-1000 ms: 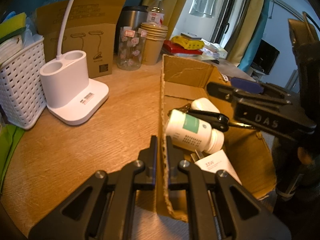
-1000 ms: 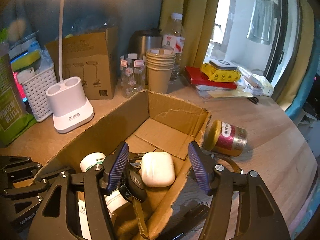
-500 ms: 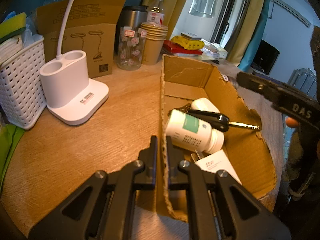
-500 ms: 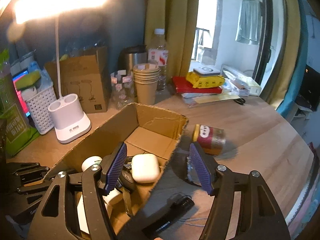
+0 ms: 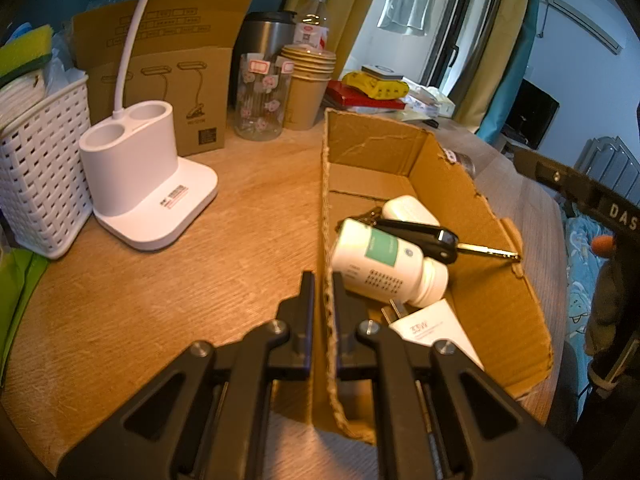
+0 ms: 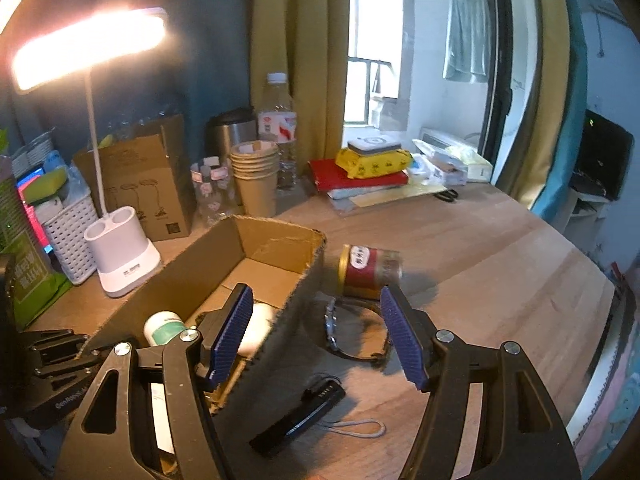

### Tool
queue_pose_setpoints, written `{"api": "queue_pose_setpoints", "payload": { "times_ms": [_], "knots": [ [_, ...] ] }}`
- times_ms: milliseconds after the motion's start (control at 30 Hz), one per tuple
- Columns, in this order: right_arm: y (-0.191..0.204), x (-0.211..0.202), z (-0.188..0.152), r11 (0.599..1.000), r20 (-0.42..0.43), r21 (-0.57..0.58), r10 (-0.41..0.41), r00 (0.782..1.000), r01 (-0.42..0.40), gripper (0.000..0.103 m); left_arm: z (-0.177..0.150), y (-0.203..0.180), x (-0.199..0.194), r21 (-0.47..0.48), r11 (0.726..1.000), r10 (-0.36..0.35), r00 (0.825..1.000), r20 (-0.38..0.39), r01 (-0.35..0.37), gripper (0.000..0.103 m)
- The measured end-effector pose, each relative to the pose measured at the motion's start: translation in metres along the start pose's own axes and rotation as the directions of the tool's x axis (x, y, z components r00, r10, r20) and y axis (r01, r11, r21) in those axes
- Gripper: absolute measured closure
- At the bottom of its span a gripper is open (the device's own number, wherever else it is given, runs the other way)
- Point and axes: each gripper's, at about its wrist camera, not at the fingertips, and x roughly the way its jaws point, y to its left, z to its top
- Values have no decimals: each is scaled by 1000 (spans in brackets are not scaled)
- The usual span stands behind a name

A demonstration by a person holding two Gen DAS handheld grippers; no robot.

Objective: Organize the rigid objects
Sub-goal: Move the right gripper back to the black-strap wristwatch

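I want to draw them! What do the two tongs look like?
Both are black plastic frames with triangle cut-outs and silver screws. The right tongs have ridged blue pads. The left tongs have narrow dark pads. White letters "DAS" mark the right one's side.

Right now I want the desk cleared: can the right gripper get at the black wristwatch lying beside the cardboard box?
Probably yes. The right gripper is open and empty, the black wristwatch lies uncovered between its fingers' line, outside the cardboard box.
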Motion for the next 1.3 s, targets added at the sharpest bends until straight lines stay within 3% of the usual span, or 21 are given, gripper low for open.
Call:
{"api": "queue_pose_setpoints", "payload": {
  "times_ms": [567, 1300],
  "knots": [
    [-3, 6, -11, 1000, -32, 0, -7, 999, 7, 33, 0, 0, 0, 0, 1000, 0, 1000, 0, 0, 95],
    [-5, 33, -34, 1000, -149, -10, -22, 989, 20, 33, 0, 0, 0, 0, 1000, 0, 1000, 0, 0, 95]
  ]
}}
